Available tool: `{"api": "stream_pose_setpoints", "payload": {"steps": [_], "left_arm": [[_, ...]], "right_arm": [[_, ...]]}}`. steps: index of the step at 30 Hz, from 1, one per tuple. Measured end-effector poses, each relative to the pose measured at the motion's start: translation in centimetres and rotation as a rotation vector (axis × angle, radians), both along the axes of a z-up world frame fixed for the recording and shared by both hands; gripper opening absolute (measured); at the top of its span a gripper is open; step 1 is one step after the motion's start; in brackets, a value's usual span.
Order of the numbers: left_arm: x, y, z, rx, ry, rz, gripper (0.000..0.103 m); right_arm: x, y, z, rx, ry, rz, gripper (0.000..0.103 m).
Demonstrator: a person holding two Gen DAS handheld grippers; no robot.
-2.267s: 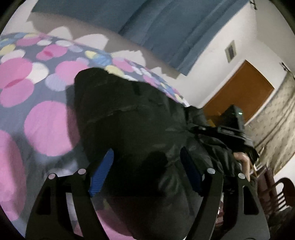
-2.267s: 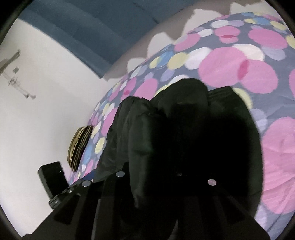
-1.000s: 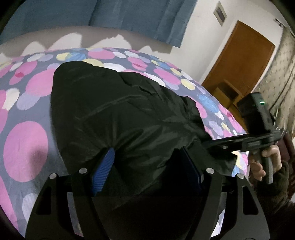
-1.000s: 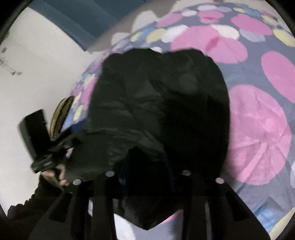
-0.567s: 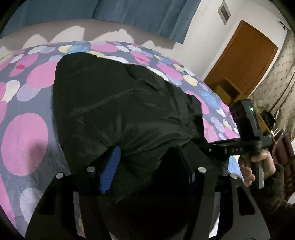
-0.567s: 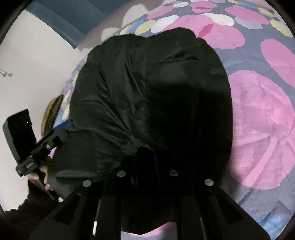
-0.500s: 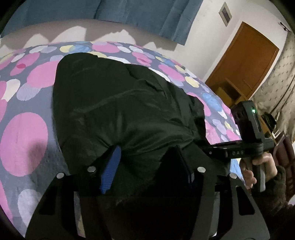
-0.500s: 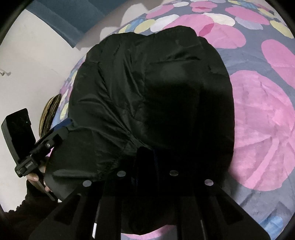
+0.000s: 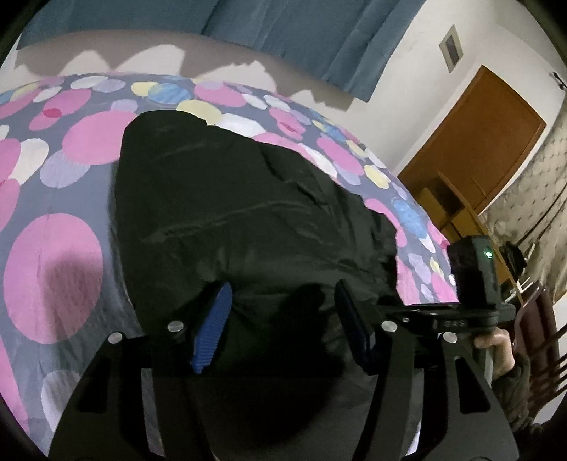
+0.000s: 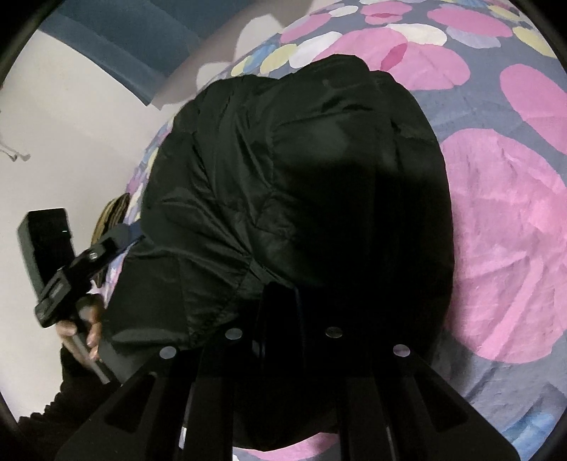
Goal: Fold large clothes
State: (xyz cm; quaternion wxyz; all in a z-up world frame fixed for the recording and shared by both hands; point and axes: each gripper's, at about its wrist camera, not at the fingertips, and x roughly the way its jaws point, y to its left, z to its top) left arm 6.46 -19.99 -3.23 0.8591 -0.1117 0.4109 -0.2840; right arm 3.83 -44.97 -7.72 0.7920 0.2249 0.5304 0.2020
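A large black padded jacket [image 9: 241,205] lies bunched on the bed; it also fills the right wrist view [image 10: 301,184]. My left gripper [image 9: 281,319] has its blue-padded fingers [image 9: 212,329] spread wide, with the jacket's near edge lying between them and not pinched. My right gripper [image 10: 301,308] sits at the jacket's near edge; its fingers are dark against the black cloth and the gap between them is hidden. The right gripper also shows in the left wrist view [image 9: 471,294], at the jacket's right side.
The bed cover [image 9: 53,269] is grey with pink, white and yellow circles. A blue curtain [image 9: 283,32] hangs behind the bed. A brown door [image 9: 471,149] and a wooden chair [image 9: 542,337] stand to the right. A striped cushion [image 10: 110,216] lies at the bed's left side.
Both grippers have pulled back toward the near edge of the jacket. The left gripper's fingers narrowed a little, then spread again. The jacket has settled flatter on the bed.
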Motion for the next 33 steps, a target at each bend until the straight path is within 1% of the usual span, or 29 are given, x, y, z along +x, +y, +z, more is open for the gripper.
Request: {"api": "stream_pose_setpoints", "payload": {"steps": [2,4,6,7,8,9,10,13,16,18,20,23,26,29,33], "left_arm": [[0.1,-0.3,-0.1,0.026,-0.004,-0.003,0.059],[0.0,-0.6,-0.1,0.056,-0.018,-0.007,0.060],[-0.3,-0.9,0.0,0.092,-0.034,-0.011,0.060],[-0.3,-0.9,0.0,0.100,-0.036,-0.011,0.060],[-0.2,-0.9,0.0,0.100,-0.033,-0.010,0.060],[-0.1,-0.8,0.1,0.097,-0.028,-0.009,0.060],[-0.1,-0.8,0.1,0.096,-0.022,-0.010,0.060],[0.3,-0.8,0.3,0.098,-0.007,-0.014,0.060],[0.4,-0.9,0.4,0.108,-0.001,-0.016,0.060],[0.4,-1.0,0.3,0.114,-0.003,-0.019,0.060],[0.6,-1.1,0.2,0.119,-0.002,-0.023,0.060],[0.8,-1.5,-0.1,0.136,-0.006,-0.038,0.060],[1.2,-1.9,-0.7,0.153,0.012,-0.041,0.060],[1.6,-2.2,-1.2,0.163,0.024,-0.039,0.060],[1.8,-2.2,-1.5,0.166,0.025,-0.033,0.060]], "right_arm": [[-0.3,-0.1,0.4,0.005,-0.015,0.007,0.016],[-1.1,-0.5,1.3,-0.015,-0.026,0.023,0.020],[-1.5,-0.6,3.0,-0.032,-0.031,0.030,0.032],[-1.7,-0.6,3.8,-0.046,-0.046,0.027,0.036],[-1.9,-0.6,5.0,-0.071,-0.078,0.021,0.045],[-1.9,-0.7,6.1,-0.086,-0.108,0.015,0.049],[-1.7,-0.8,6.8,-0.088,-0.132,0.010,0.050],[-0.2,-0.5,7.8,-0.101,-0.155,0.000,0.050],[1.6,-0.9,7.6,-0.079,-0.151,0.009,0.050],[3.3,-0.3,6.6,-0.088,-0.125,0.005,0.050],[4.9,-0.3,5.0,-0.077,-0.075,0.004,0.049],[5.9,-0.3,2.4,-0.061,-0.003,0.011,0.044],[6.4,-0.1,0.7,-0.050,0.031,0.032,0.043],[6.7,0.1,0.2,-0.046,0.043,0.031,0.043],[6.4,0.3,0.2,-0.058,0.027,0.018,0.043]]}}
